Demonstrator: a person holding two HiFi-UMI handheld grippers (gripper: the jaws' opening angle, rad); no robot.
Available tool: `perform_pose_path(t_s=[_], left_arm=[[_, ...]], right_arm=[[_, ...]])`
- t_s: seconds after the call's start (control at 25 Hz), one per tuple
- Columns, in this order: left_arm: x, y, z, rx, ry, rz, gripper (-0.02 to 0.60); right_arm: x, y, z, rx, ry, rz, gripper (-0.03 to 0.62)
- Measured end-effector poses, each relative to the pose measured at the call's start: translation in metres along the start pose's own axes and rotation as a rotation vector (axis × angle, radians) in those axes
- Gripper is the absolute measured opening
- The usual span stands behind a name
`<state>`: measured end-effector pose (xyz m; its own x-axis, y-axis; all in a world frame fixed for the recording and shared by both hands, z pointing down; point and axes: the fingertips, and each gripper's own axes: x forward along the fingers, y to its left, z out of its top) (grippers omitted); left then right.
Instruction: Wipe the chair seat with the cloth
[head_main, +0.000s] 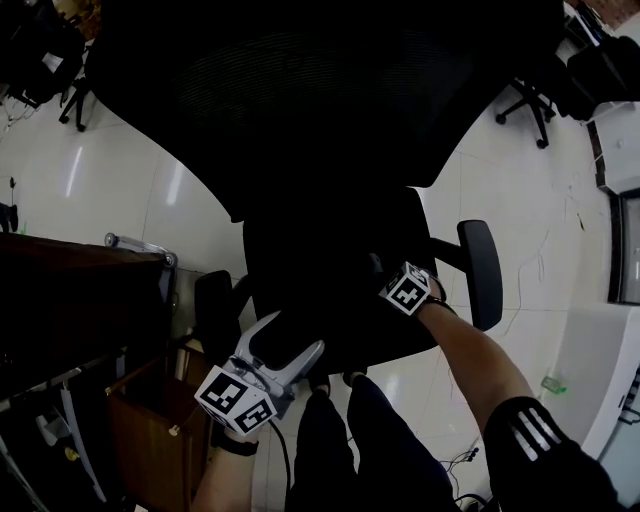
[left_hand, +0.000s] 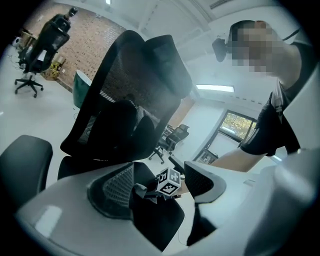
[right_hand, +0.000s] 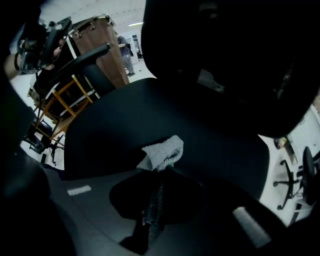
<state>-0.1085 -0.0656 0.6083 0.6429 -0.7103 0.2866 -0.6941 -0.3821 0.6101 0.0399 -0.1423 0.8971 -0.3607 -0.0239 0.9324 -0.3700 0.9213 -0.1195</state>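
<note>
A black office chair fills the head view; its seat (head_main: 330, 290) lies below the wide backrest (head_main: 320, 90). My right gripper (head_main: 390, 280) reaches over the seat's right side, and only its marker cube shows clearly there. In the right gripper view a small grey cloth (right_hand: 162, 152) is pinched between the jaws and pressed against the black seat (right_hand: 150, 110). My left gripper (head_main: 285, 345) hovers at the seat's front left corner with its white fingers apart and nothing held. In the left gripper view, the right gripper's cube (left_hand: 169, 182) shows between the left gripper's (left_hand: 160, 187) spread jaws.
Armrests (head_main: 482, 270) (head_main: 215, 310) flank the seat. A wooden cabinet (head_main: 150, 430) and a dark desk (head_main: 70, 300) stand at the left. Other office chairs (head_main: 530, 100) and white furniture (head_main: 620, 150) stand on the pale floor. The person's legs (head_main: 370, 450) are at the seat's front.
</note>
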Motion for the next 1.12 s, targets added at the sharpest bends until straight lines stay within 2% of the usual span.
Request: perform_pose_path(t_s=[0.12, 0.28, 0.4, 0.52, 0.64, 0.72, 0.84, 0.92, 1.04, 1.12], left_arm=[[0.006, -0.013, 0.002, 0.004, 0.006, -0.029, 0.339], [0.0, -0.022, 0.0, 0.013, 0.019, -0.041, 0.339], [-0.014, -0.017, -0.004, 0.007, 0.022, -0.024, 0.339], [-0.032, -0.007, -0.014, -0.003, 0.031, 0.009, 0.339], [-0.045, -0.002, -0.023, -0.017, 0.039, 0.041, 0.339], [-0.053, 0.001, -0.028, -0.025, 0.04, 0.06, 0.339], [-0.059, 0.006, -0.033, -0.033, 0.04, 0.079, 0.339], [-0.061, 0.008, -0.036, -0.032, 0.043, 0.082, 0.339], [-0.06, 0.007, -0.04, -0.04, 0.047, 0.078, 0.339], [-0.055, 0.001, -0.043, -0.043, 0.056, 0.062, 0.339]], right_arm=[[-0.026, -0.035, -0.037, 0.092, 0.052, -0.099, 0.029], [-0.039, -0.042, -0.043, 0.182, 0.068, -0.162, 0.029], [-0.035, -0.009, 0.004, 0.191, -0.063, -0.089, 0.03], [-0.018, 0.054, 0.072, 0.162, -0.174, 0.026, 0.029], [0.006, 0.129, 0.128, 0.07, -0.208, 0.138, 0.03], [0.022, 0.177, 0.15, -0.005, -0.203, 0.204, 0.03], [0.044, 0.227, 0.155, -0.127, -0.156, 0.263, 0.031], [0.054, 0.239, 0.143, -0.154, -0.133, 0.279, 0.031], [0.052, 0.231, 0.11, -0.152, -0.121, 0.285, 0.029], [0.045, 0.211, 0.076, -0.164, -0.088, 0.257, 0.029]])
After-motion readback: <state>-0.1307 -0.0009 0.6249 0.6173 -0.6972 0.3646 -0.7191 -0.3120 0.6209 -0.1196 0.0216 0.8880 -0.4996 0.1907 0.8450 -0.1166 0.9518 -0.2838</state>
